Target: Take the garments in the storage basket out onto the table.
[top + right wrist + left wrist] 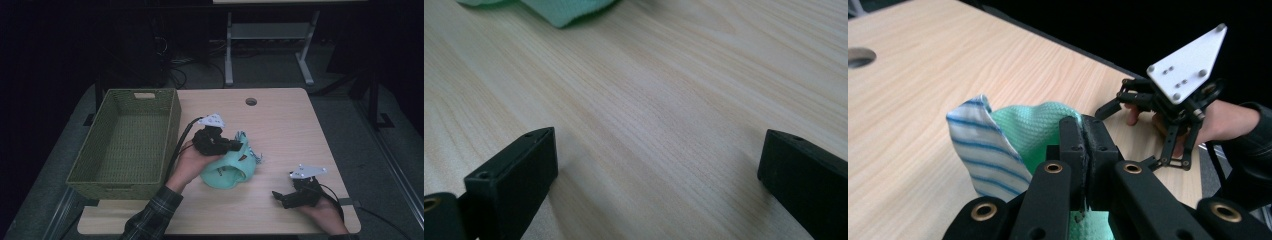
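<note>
One green cloth [227, 167] lies bunched near the middle of the desk [285, 125], just right of the one woven basket [127, 145], which stands at the desk's left edge. In the left gripper view a blue-and-white striped piece [983, 150] stands up against the green fabric; whether it is a second cloth or the same one's other face cannot be told. There are two tongs, one in each hand.

The left tongs [235, 145] are pressed together on a fold of the green cloth: in the left gripper view the two black jaws meet with the green weave running between and below them. The left hand [192, 162] grips them from the basket side, and they point toward the desk's right.

The right tongs [280, 196] rest low over the desk's near right corner, well apart from the cloth, held by the right hand [322, 210]. Their jaws are spread wide, with bare wood between them in the right gripper view, and an edge of the green cloth shows at the top of that view.

The cloth is a rounded heap with no clear long axis; its raised corner, at the upper right of the heap in the high view, points up and away from the person.
</note>
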Action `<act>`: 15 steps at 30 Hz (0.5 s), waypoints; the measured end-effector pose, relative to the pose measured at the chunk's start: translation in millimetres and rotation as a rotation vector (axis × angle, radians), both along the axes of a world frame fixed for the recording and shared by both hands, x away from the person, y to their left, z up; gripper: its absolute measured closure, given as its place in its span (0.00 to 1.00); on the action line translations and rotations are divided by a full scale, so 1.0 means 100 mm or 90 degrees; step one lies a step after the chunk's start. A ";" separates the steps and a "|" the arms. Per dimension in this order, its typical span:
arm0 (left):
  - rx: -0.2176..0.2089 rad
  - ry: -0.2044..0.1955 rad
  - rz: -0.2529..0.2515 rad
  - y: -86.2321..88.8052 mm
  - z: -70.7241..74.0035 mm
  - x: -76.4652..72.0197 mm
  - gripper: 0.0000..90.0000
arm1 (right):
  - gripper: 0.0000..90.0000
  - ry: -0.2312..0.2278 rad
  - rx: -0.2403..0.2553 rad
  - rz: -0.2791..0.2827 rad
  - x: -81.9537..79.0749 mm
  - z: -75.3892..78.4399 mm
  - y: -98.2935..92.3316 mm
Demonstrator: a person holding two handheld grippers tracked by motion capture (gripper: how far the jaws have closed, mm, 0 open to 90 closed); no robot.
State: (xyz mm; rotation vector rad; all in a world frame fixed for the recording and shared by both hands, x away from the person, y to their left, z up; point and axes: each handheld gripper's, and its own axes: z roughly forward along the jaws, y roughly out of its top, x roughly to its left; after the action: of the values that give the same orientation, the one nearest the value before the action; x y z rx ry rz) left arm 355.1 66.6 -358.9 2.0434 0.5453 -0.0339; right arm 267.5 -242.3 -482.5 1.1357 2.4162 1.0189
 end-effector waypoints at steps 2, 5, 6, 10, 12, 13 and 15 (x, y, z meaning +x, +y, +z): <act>0.015 0.001 -0.002 -0.02 -0.08 0.02 0.98 | 0.03 0.000 0.000 0.000 0.00 0.00 0.00; 0.029 -0.002 0.003 -0.05 -0.13 0.02 0.98 | 0.03 0.001 0.000 0.000 0.00 0.00 0.00; 0.038 -0.004 0.003 -0.06 -0.17 0.02 0.98 | 0.03 0.000 0.000 0.000 0.00 0.00 0.00; 0.063 -0.001 0.011 -0.11 -0.31 0.05 0.98 | 0.03 0.001 0.000 0.001 0.00 0.00 0.00; 0.079 0.004 0.017 -0.13 -0.41 0.06 0.97 | 0.03 0.001 0.000 0.001 0.00 0.00 0.00; 0.085 0.005 0.017 -0.14 -0.45 0.07 0.97 | 0.03 0.001 0.000 0.001 0.00 0.00 0.00; 0.089 0.008 0.018 -0.14 -0.48 0.08 0.97 | 0.03 0.000 0.000 0.001 0.00 0.00 0.00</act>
State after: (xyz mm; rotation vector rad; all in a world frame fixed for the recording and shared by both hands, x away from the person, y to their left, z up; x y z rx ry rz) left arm 362.7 52.2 -406.6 2.1722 0.5994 0.0080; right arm 267.4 -242.2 -482.4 1.1350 2.4178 1.0193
